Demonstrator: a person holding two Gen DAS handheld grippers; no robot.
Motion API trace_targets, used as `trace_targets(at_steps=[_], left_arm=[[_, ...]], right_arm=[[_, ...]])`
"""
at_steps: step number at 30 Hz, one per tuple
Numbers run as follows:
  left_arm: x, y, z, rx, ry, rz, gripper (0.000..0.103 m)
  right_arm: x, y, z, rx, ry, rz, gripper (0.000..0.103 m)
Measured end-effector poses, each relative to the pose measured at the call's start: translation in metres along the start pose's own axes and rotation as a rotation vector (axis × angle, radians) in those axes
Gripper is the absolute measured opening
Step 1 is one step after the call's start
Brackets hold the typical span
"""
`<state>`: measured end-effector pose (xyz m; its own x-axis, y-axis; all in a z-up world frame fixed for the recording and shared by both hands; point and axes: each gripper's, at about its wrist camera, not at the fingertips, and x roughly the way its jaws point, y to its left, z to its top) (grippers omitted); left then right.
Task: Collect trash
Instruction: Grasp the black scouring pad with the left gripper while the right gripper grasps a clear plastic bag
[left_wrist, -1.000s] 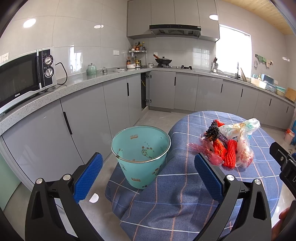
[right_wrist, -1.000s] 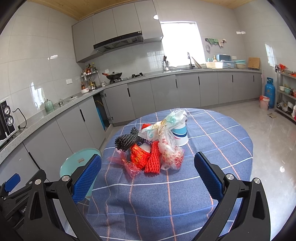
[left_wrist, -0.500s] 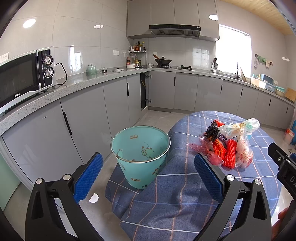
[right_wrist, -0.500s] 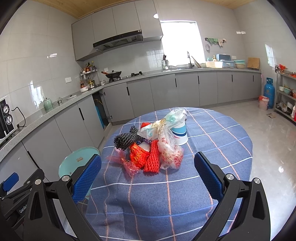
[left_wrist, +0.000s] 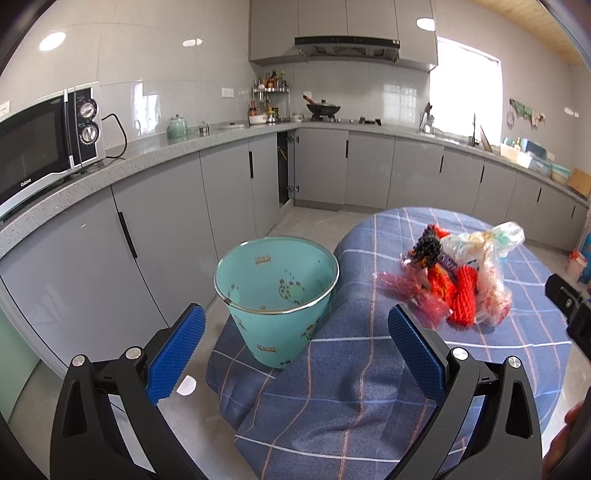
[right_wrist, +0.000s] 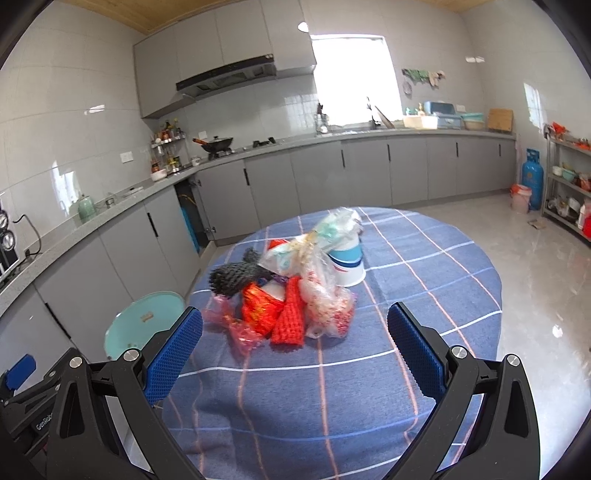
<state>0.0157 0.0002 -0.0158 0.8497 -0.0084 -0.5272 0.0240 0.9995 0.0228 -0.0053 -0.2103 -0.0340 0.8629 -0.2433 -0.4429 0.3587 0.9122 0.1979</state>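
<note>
Basically little changed over the last second; right gripper (right_wrist: 294, 350) edged closer to trash pile (right_wrist: 291, 291) on the surface; both jaws wide open, empty; left gripper (left_wrist: 295, 350) faces bin (left_wrist: 277, 295); nothing collected yet.

Bright daylight; window (right_wrist: 349, 79) blown out at 12 o'clock. Ceiling-lamp glare on wall tiles (left_wrist: 51, 40) at 10 o'clock. Strong fisheye bowing, black vignette at corners. Trash pile (right_wrist: 291, 291) slightly motion-blurred; floor (right_wrist: 546, 295) glossy with reflections.
</note>
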Motion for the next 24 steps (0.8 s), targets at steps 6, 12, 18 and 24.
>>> trace_targets(at_steps=[6,12,18,24], left_arm=[[0.033,-0.015,-0.002,0.028,0.052,0.002,0.097],[0.064,-0.026,0.000,0.039,0.092,-0.003,0.097],[0.090,-0.033,0.003,0.042,0.111,-0.040,0.097],[0.116,-0.046,0.008,0.063,0.146,-0.095,0.096]], right_arm=[[0.038,-0.016,-0.004,0.007,0.068,-0.019,0.099],[0.064,-0.027,-0.003,-0.005,0.082,-0.005,0.098],[0.088,-0.037,-0.004,-0.028,0.112,0.001,0.098],[0.112,-0.046,0.003,-0.037,0.141,0.020,0.080]])
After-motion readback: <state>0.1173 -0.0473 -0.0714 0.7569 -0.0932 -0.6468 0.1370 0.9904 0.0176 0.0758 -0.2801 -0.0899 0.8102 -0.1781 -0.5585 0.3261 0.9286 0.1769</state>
